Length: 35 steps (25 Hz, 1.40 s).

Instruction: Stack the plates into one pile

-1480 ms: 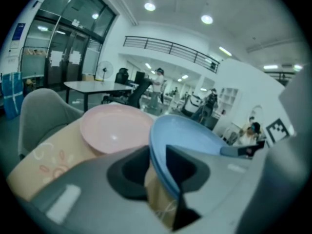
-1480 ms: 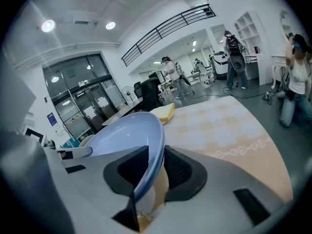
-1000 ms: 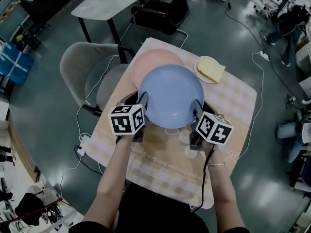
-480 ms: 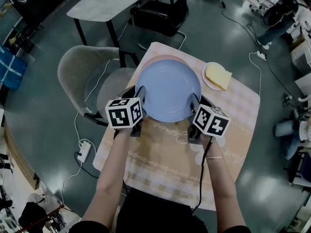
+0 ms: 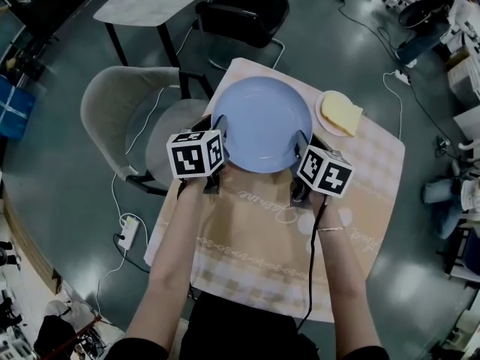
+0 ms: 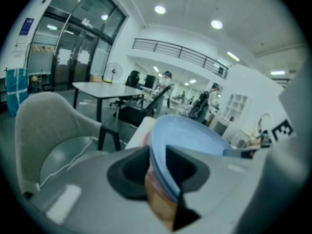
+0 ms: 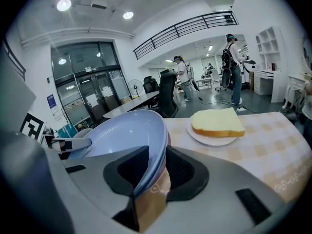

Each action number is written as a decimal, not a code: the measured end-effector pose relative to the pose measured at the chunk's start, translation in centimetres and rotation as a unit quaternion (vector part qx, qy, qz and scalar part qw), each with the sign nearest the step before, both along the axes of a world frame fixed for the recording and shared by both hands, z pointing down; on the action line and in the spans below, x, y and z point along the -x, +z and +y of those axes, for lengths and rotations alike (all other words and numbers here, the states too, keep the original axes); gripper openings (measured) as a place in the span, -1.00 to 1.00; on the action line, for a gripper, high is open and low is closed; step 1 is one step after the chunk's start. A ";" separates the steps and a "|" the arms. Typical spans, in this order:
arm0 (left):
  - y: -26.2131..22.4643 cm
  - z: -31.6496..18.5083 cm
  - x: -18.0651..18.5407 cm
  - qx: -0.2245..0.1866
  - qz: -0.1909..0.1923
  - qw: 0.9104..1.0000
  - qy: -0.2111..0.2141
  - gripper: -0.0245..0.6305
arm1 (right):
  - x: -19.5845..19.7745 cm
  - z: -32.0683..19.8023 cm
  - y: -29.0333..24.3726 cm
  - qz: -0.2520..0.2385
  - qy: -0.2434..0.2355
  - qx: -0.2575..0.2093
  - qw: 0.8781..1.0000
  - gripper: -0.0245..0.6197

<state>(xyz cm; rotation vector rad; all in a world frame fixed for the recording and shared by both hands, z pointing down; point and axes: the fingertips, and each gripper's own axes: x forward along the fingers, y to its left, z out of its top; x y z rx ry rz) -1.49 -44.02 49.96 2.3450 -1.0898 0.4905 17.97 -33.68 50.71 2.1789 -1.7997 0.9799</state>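
Observation:
A light blue plate point(image 5: 262, 124) hangs over the far end of the table, held at its near rim from both sides. My left gripper point(image 5: 218, 156) is shut on its left edge and my right gripper point(image 5: 299, 150) on its right edge. In the left gripper view the blue rim point(image 6: 161, 147) runs between the jaws; the right gripper view shows the blue rim point(image 7: 153, 150) the same way. The pink plate lies almost wholly hidden under the blue one. Only a pink sliver point(image 7: 168, 141) shows beside the rim.
A small white plate with a yellow slice point(image 5: 341, 113) sits right of the blue plate, seen again as the slice point(image 7: 217, 123). The table wears a checked peach cloth point(image 5: 262, 238). A grey chair point(image 5: 120, 118) stands to the left, and a dark office chair point(image 5: 240, 17) beyond.
Both grippers carried the blue plate away from the person, towards the table's far end. The pink plate, visible behind it before, is now covered by it.

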 end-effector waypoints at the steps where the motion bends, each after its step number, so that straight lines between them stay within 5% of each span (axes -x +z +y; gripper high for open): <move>1: 0.2 -0.2 0.0 0.001 -0.002 1.000 0.000 -0.60 | 0.0 -0.2 0.2 0.001 0.001 0.002 1.000 -0.64; 13: 2.3 -1.1 -0.4 -0.003 -0.045 0.999 0.016 -0.57 | -0.5 -1.7 2.5 0.034 -0.005 0.023 0.999 -0.62; 23: 1.8 -1.3 -0.6 -0.022 -0.067 0.997 0.025 -0.45 | -1.1 -1.7 1.8 0.049 0.003 -0.005 0.999 -0.55; 35: -1.3 -0.6 -0.3 -0.053 -0.030 0.998 0.024 -0.59 | -1.1 0.0 -1.5 0.065 0.012 -0.057 0.996 -0.58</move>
